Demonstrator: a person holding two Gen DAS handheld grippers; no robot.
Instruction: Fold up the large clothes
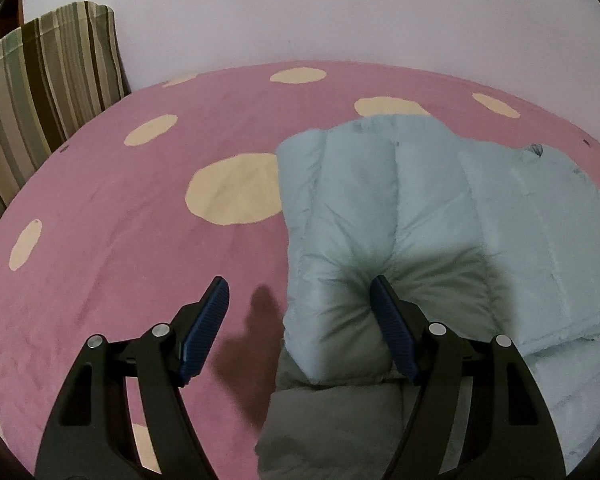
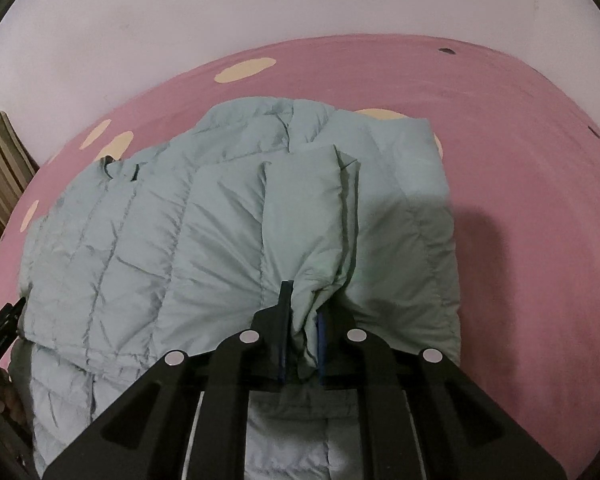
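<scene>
A pale blue-green puffer jacket (image 1: 440, 208) lies partly folded on a pink bed sheet with cream dots (image 1: 120, 208). My left gripper (image 1: 300, 296) is open at the jacket's left edge; its right finger (image 1: 388, 316) presses into the padded fabric, its left finger (image 1: 208, 316) is over bare sheet. In the right wrist view the jacket (image 2: 180, 232) fills the middle. My right gripper (image 2: 302, 312) is shut on a folded sleeve or flap (image 2: 304, 216) of the jacket.
A striped brown and green cushion (image 1: 48, 80) stands at the bed's far left by a pale wall (image 1: 340, 8). Bare pink sheet (image 2: 540, 200) lies to the right of the jacket. The left gripper's body (image 2: 0, 320) shows at the left edge.
</scene>
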